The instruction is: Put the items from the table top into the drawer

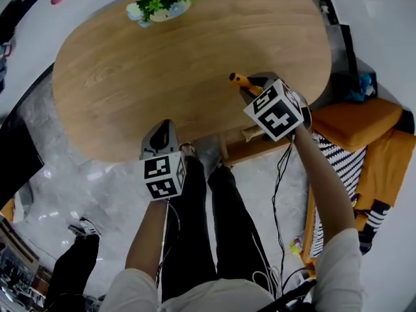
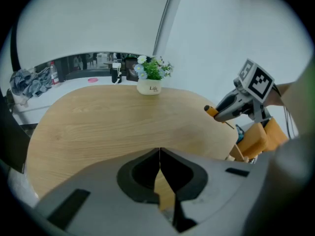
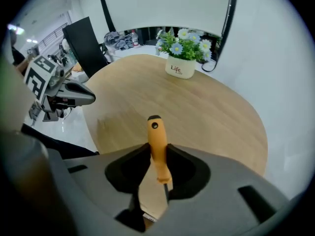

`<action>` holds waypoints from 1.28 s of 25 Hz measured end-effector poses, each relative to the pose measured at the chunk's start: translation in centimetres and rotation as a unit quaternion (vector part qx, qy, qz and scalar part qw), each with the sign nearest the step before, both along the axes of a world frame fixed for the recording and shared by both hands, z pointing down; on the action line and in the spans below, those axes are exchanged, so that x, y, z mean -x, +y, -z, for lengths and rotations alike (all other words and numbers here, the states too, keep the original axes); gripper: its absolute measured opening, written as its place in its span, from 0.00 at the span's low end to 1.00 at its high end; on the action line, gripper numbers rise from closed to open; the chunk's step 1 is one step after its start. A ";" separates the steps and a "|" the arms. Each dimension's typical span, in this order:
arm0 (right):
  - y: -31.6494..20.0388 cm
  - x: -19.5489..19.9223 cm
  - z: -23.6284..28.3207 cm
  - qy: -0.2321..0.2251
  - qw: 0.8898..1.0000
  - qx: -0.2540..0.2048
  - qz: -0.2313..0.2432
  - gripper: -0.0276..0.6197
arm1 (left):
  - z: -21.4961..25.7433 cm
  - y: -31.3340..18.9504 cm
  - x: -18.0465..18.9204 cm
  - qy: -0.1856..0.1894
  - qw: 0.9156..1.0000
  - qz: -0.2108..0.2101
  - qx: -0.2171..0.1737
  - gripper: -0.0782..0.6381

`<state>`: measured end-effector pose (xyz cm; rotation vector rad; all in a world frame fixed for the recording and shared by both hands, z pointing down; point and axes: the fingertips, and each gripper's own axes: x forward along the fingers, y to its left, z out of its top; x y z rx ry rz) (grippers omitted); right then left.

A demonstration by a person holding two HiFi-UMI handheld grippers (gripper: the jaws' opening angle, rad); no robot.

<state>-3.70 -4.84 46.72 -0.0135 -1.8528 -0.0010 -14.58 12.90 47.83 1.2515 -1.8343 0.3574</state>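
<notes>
My right gripper [image 1: 252,85] is shut on an orange-handled screwdriver [image 1: 239,79] and holds it over the near right part of the oval wooden table [image 1: 162,77]. In the right gripper view the orange handle [image 3: 157,146] sticks up between the jaws. The left gripper view shows the same tool [image 2: 212,111] with its thin shaft pointing down. My left gripper [image 1: 164,127] hangs at the table's near edge with its jaws shut together and nothing between them [image 2: 160,167]. A wooden drawer [image 1: 250,149] shows below the table's near edge, under my right gripper.
A white pot of flowers [image 1: 162,2] stands at the table's far edge. An orange cushion [image 1: 357,122] and striped cloth [image 1: 335,168] lie to the right of the table. The person's legs [image 1: 221,220] stand in front of the drawer. A shoe [image 1: 83,228] is on the floor at left.
</notes>
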 end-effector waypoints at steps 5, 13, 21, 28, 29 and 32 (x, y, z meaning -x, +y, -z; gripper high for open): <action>0.1 -6.1 0.9 -0.002 0.999 -0.009 -0.038 0.19 | 0.7 -0.9 -4.2 -0.004 0.999 -0.034 -0.004 0.12; 3.2 -13.9 0.4 0.014 1.000 -0.005 -0.015 0.19 | 1.1 -2.2 -11.0 -0.006 0.997 -0.074 -0.006 0.12; 5.6 -17.7 -0.7 0.009 1.000 0.021 -0.006 0.19 | 0.8 -1.6 -15.1 -0.008 0.997 -0.082 0.001 0.12; 7.1 -17.6 -0.9 -0.020 0.999 0.051 0.001 0.28 | 0.6 -0.3 -15.6 -0.016 0.997 -0.068 0.011 0.12; 7.0 -17.6 -0.7 -0.027 0.998 0.055 -0.006 0.34 | 0.7 -0.3 -15.6 -0.018 0.998 -0.066 0.012 0.12; 6.6 -17.7 -0.5 -0.035 0.998 0.055 -0.016 0.34 | 1.2 -0.4 -15.7 -0.022 0.998 -0.062 0.009 0.12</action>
